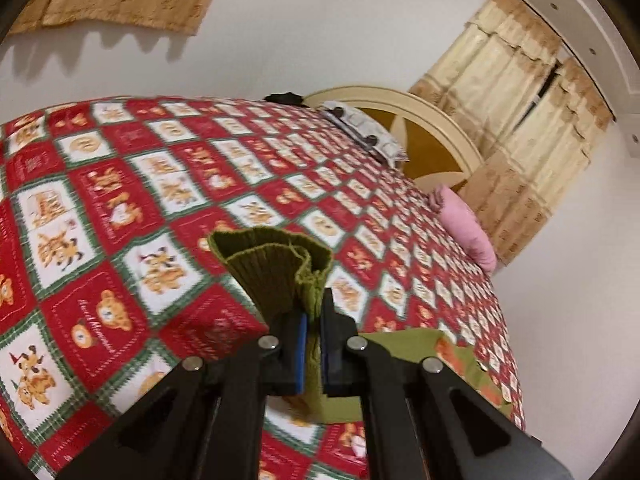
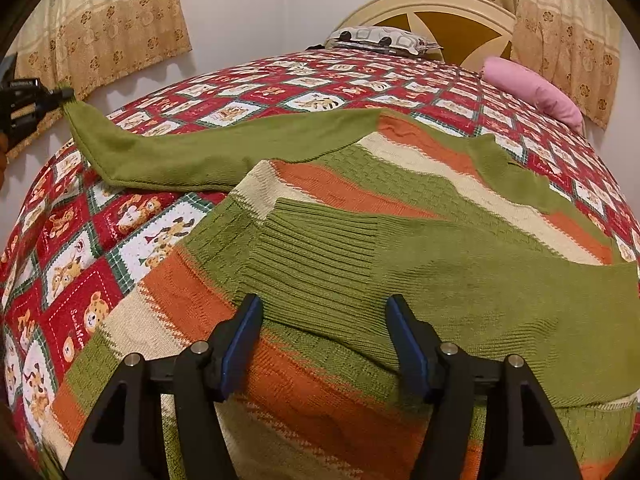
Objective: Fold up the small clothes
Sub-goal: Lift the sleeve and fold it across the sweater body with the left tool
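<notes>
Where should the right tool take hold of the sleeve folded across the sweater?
Grip the ribbed cuff at its free end, lying flat across the sweater. The open right tool already straddles its near edge, so come from there, low, pinching only the sleeve layer.

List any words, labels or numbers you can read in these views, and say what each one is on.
"Sweet…" (probable): script beside the bear on a red square of the bedspread; the rest is unreadable.
Similar script on the red bear squares in the left wrist view: too blurred to read.
White marking on the body of the left gripper: too small to read.
Sweater: no text visible.
</notes>
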